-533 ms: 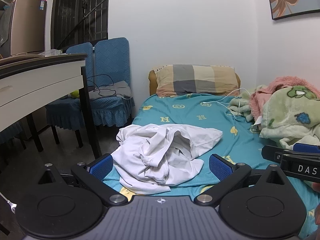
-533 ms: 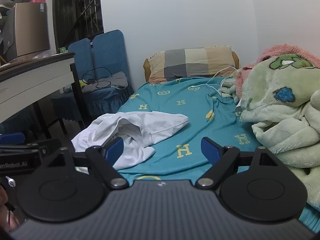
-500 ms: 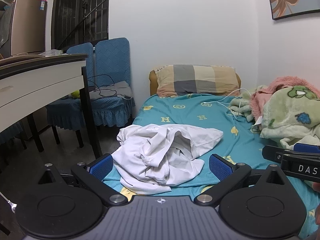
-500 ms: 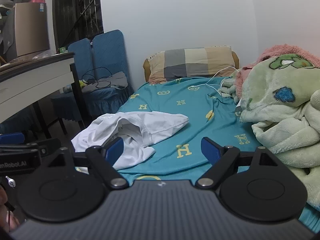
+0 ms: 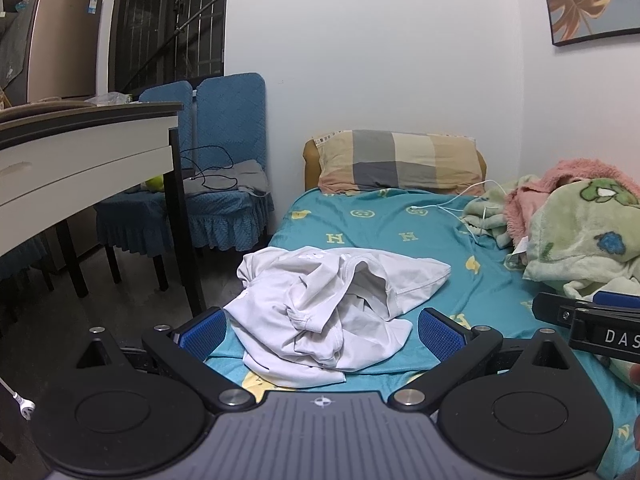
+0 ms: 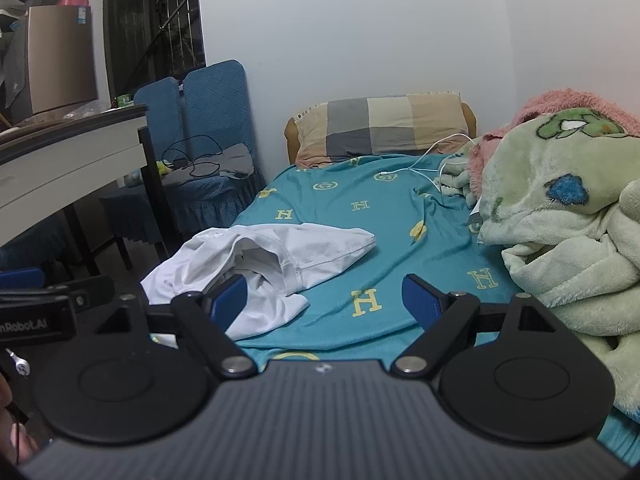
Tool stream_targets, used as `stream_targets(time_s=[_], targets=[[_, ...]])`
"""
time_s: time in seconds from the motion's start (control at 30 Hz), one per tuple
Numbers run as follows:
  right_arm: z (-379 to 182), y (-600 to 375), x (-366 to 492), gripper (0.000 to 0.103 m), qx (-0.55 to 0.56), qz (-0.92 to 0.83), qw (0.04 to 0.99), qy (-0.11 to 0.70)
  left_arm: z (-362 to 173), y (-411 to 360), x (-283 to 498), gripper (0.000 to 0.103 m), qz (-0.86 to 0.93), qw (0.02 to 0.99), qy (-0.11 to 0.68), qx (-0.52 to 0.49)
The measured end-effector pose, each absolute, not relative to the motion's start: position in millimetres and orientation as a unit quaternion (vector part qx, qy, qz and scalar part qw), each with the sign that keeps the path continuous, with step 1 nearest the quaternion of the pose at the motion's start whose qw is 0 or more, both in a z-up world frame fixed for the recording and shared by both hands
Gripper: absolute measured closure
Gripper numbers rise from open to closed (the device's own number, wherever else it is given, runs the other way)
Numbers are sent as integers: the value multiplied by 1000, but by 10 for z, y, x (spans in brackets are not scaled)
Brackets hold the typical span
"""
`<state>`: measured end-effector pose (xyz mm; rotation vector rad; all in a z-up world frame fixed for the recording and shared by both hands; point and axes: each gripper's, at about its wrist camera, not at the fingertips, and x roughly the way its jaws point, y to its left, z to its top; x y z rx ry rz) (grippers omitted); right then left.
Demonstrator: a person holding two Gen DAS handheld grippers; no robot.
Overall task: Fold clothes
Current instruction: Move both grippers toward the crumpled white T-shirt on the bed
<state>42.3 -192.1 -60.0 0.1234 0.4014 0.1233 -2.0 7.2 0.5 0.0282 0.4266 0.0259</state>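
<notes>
A crumpled white garment point(image 5: 332, 304) lies in a heap near the foot of the bed, on the teal sheet point(image 5: 400, 224). My left gripper point(image 5: 322, 334) stands open just short of the heap, its blue pads wide apart with nothing gripped. In the right wrist view the same white garment point(image 6: 260, 260) lies ahead and to the left. The right gripper point(image 6: 324, 302) is open over bare teal sheet point(image 6: 380, 208), to the right of the garment. Its left blue pad overlaps the cloth's near edge in the picture; contact cannot be told.
A plaid pillow point(image 5: 400, 162) sits at the head of the bed. Piled green and pink blankets point(image 6: 560, 208) fill the bed's right side, with a white cable point(image 5: 460, 204) beside them. A white desk point(image 5: 80, 160) and blue chairs point(image 5: 224, 152) stand left of the bed.
</notes>
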Motion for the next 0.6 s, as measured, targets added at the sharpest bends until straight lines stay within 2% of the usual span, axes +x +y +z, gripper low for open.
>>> stream_targets(time_s=[0.6], targets=[[-582,-2104,424,17,95,46,974,200,-114,3,43,0,30,976,215,22]])
